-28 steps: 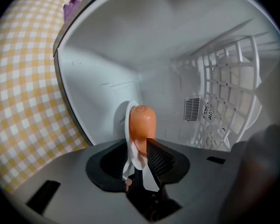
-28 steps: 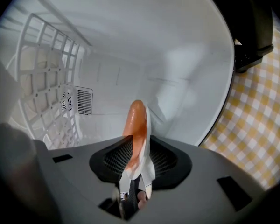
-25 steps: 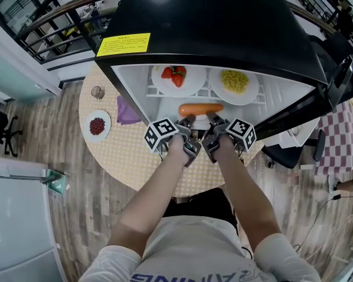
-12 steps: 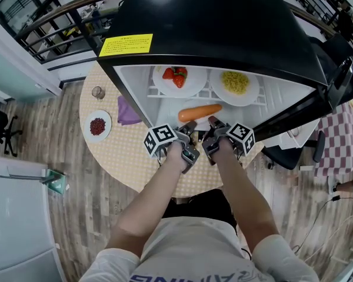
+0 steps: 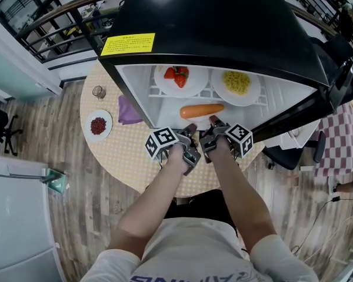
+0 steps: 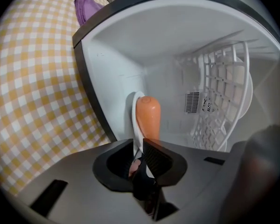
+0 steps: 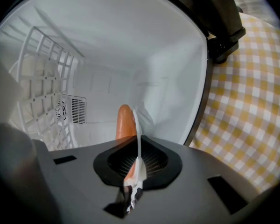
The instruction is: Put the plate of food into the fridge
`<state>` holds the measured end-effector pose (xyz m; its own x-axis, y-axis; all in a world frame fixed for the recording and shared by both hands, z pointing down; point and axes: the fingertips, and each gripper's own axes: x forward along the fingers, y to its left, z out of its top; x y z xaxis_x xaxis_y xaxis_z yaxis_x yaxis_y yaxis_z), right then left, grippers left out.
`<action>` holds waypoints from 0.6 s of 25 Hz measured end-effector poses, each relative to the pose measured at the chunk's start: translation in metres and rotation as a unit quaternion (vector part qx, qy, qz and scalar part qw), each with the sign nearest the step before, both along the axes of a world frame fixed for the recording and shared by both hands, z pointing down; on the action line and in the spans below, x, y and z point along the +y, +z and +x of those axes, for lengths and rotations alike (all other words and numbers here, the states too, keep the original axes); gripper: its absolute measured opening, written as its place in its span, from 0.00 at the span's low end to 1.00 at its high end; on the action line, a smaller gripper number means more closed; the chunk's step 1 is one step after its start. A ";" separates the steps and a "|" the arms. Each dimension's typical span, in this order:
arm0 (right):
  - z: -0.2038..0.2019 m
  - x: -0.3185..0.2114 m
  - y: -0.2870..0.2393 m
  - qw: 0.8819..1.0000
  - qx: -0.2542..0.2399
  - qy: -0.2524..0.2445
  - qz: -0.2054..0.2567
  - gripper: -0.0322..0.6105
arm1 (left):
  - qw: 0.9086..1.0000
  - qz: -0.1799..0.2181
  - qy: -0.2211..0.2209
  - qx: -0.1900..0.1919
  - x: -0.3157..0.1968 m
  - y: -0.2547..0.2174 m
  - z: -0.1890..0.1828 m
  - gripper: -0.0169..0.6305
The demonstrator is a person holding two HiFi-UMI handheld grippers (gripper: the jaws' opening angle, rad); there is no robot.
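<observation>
- On the left of the yellow-checked table [image 5: 120,157], a glass [image 5: 97,91] stands behind a bean plate [image 5: 97,126], near it but apart.
- Just right of these, a purple rag [image 5: 128,111] lies beside the fridge's left wall.
- The fridge [image 5: 223,22] is black and stands on the table. It has a yellow label [image 5: 128,43] at its top left corner, and its white inside is open to view.
- On the left of the wire shelf [image 6: 224,92], in the upper part, sits a strawberry plate [image 5: 177,78].
- Under the shelf, in the lower compartment, is the plate [image 6: 135,118] with a carrot [image 5: 202,110] lying across it. It sits at the fridge's mouth, near rim toward the person. I cannot tell whether it rests on the fridge floor.
- The left gripper [image 5: 189,129] is at the plate's near left rim. Its jaws have just been closing and the rim stands between them. A narrow dark gap shows on one side of the rim, so the pads are slightly apart and not pinching it.
- The right gripper [image 5: 213,124], just beside the left one, is at the near right rim. Its jaws are pressed together on the thin white edge.
- Each gripper's marker cube faces outward, away from the other gripper.
- On the right of the shelf sits a yellow-food plate [image 5: 236,82].
- At the far right, the door [image 5: 306,107] hangs wide open.
</observation>
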<state>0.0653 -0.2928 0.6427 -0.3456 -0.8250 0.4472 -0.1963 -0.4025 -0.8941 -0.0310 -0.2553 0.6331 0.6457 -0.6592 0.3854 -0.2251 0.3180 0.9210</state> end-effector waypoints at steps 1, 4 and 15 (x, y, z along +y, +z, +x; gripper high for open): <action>0.000 0.000 0.000 1.000 -0.001 0.002 -0.001 0.11 | 1.000 -0.005 0.000 -0.004 0.000 0.002 0.000 0.10; -0.001 0.001 0.001 1.000 -0.001 -0.002 -0.003 0.11 | 1.000 -0.013 -0.002 -0.010 -0.002 0.005 -0.001 0.07; -0.016 0.021 -0.005 0.996 -0.016 -0.089 -0.007 0.15 | 1.000 -0.011 -0.027 -0.011 -0.016 0.003 -0.011 0.04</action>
